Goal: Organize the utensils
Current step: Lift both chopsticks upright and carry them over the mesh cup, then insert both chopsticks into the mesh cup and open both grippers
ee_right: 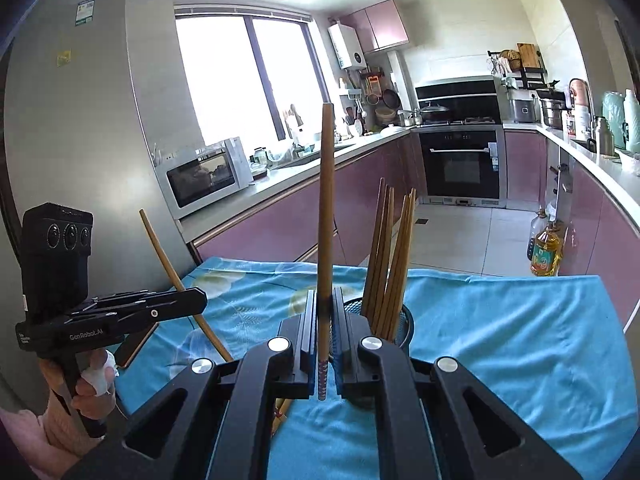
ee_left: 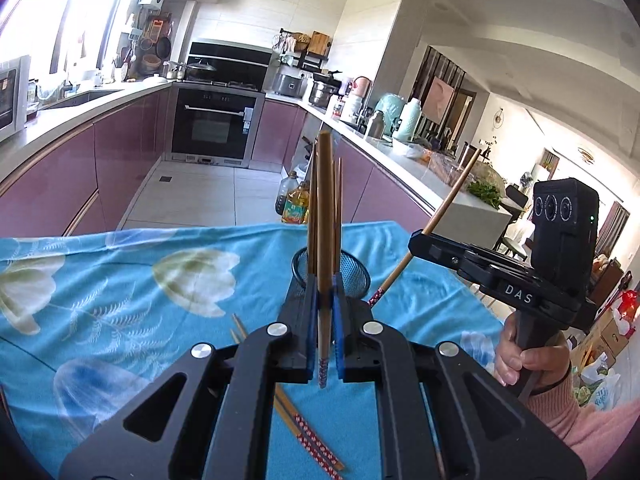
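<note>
My left gripper [ee_left: 325, 300] is shut on a brown chopstick [ee_left: 325, 216] that stands upright between the pads, its patterned end below. Behind it a black mesh holder [ee_left: 352, 276] holds several chopsticks. My right gripper [ee_right: 325, 300] is shut on another brown chopstick [ee_right: 326, 208], also upright. The holder [ee_right: 404, 320] stands just right of it with several chopsticks [ee_right: 390, 264] leaning inside. Each gripper shows in the other's view with its chopstick tilted: the right one [ee_left: 416, 240], the left one [ee_right: 200, 300]. Loose chopsticks [ee_left: 308, 436] lie on the blue cloth.
The table carries a blue flowered cloth [ee_left: 120, 280]. Oil bottles [ee_right: 546, 252] stand on the floor beyond the table. Purple kitchen cabinets [ee_left: 60, 176] and an oven [ee_left: 214, 124] lie further back. A fridge [ee_right: 80, 120] stands at the left.
</note>
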